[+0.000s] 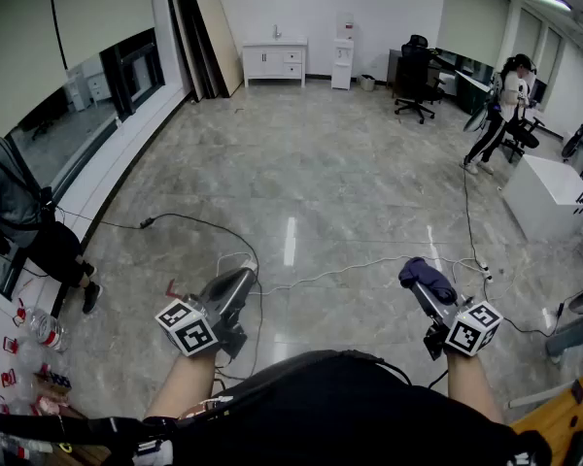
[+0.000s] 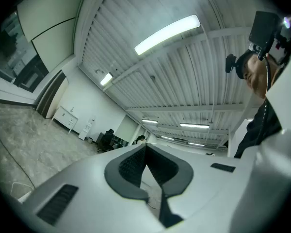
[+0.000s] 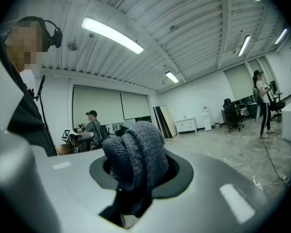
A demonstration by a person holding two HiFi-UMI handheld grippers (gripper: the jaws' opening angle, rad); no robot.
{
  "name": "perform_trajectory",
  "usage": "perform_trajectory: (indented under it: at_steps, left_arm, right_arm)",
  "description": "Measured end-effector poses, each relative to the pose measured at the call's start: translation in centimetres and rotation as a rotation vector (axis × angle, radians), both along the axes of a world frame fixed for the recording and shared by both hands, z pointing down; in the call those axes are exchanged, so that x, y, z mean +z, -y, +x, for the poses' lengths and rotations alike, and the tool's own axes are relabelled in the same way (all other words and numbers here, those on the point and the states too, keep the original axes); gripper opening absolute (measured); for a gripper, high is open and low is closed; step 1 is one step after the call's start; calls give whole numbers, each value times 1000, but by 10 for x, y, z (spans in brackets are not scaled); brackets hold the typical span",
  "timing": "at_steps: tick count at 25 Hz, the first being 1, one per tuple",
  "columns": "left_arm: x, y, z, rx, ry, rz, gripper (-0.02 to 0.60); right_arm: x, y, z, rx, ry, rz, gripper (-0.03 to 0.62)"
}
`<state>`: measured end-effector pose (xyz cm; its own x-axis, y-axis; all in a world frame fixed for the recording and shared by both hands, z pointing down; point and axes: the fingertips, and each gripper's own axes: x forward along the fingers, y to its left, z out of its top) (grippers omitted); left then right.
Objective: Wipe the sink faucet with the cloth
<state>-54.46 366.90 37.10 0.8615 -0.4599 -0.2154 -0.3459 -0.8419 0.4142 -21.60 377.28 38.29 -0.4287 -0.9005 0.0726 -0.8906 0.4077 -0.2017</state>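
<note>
The right gripper (image 1: 428, 297) has its jaws clamped on a dark grey-blue knitted cloth (image 3: 135, 155), which bunches up in a rolled wad above the jaw tips and hangs down between them in the right gripper view. The left gripper (image 1: 235, 284) holds nothing; its jaws meet at the tips, with only a narrow wedge of floor showing behind them in the left gripper view. Both grippers are held out over a grey marble-patterned floor (image 1: 321, 163), well short of the white cabinet (image 1: 274, 61) that stands against the far wall. A small upright fitting sits on top of that cabinet, too small to make out. Tall boards (image 1: 206, 42) lean on the wall just left of the cabinet, and a white water dispenser (image 1: 343, 51) stands just to its right. Between the cabinet and the grippers, a white cable (image 1: 350, 268) trails across the floor.
</note>
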Motion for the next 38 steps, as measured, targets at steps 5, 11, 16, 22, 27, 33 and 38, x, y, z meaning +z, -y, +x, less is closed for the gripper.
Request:
perform_trajectory:
  at_steps: [5, 11, 16, 22, 27, 33, 38]
  left_arm:
    - [-3, 9, 4, 0, -6, -7, 0]
    - [-4, 19, 13, 20, 0, -2, 0]
    - [-5, 28, 17, 28, -1, -3, 0]
    - [-6, 41, 20, 41, -3, 0, 0]
    - [-4, 46, 16, 43, -3, -8, 0]
    - [-2, 54, 5, 40, -5, -13, 0]
    - [3, 58, -12, 32, 0, -29, 0]
  right_arm:
    - [-2, 6, 7, 3, -7, -4, 109]
    - [0, 18, 10, 7, -4, -2, 109]
    - [-1, 26, 12, 5, 6, 2, 109]
    - [-3, 36, 10, 6, 14, 8, 110]
    - [-5, 41, 4, -3, 14, 8, 112]
    - [-9, 53, -10, -21, 12, 17, 111]
    - [-6, 61, -28, -39, 13, 8, 111]
